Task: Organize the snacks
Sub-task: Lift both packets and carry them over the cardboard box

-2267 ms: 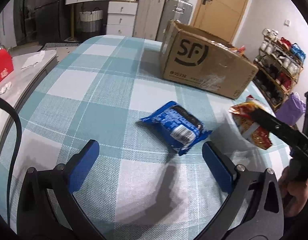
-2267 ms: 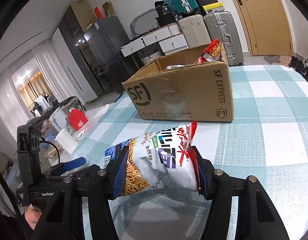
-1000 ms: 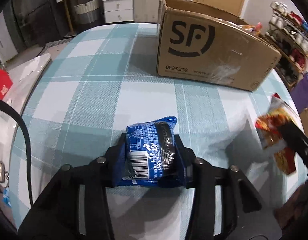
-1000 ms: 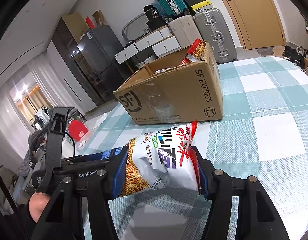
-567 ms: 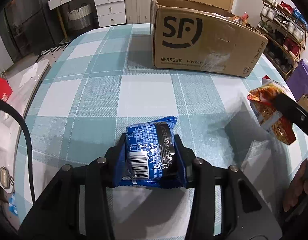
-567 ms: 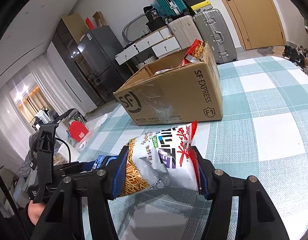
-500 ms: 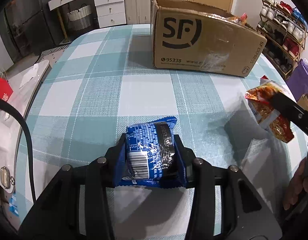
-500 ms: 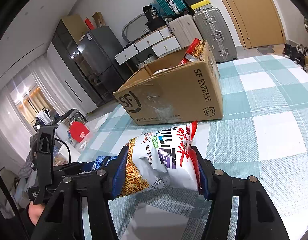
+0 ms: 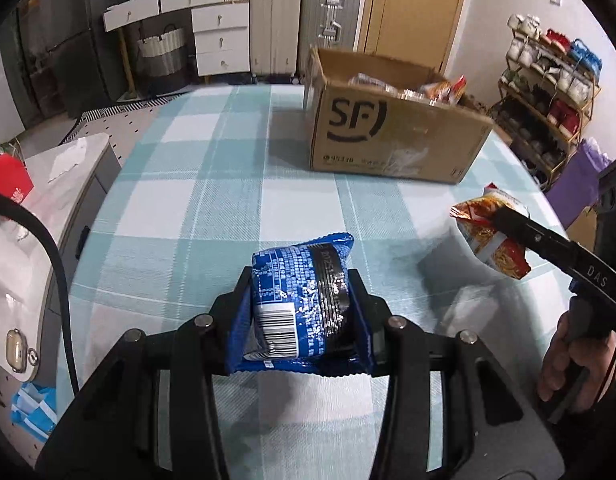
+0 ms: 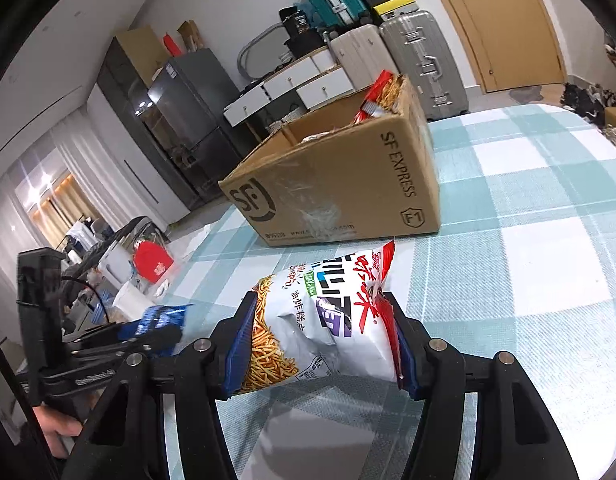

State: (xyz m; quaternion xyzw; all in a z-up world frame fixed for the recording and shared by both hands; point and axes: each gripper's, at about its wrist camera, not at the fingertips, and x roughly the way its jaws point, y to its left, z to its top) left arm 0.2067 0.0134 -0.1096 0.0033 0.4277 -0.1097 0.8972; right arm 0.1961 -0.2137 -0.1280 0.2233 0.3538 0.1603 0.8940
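Checked tablecloth (image 9: pixel 211 184), "SF EXPRESS" box (image 10: pixel 348 200)

Both the left gripper (image 9: pixel 301 312) and right gripper (image 10: pixel 320 344) have jaws clamped on loads.

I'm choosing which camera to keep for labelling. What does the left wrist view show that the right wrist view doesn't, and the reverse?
Only the left wrist view: the barcode on the blue packet clamped in the left gripper, a shoe rack, and the hand holding the right gripper.

Only the right wrist view: the printed front of the noodle-snack bag clamped in the right gripper, a fridge, and the "SF EXPRESS" side of the box.

Both: the box, the checked tablecloth, both held snacks, the suitcases.
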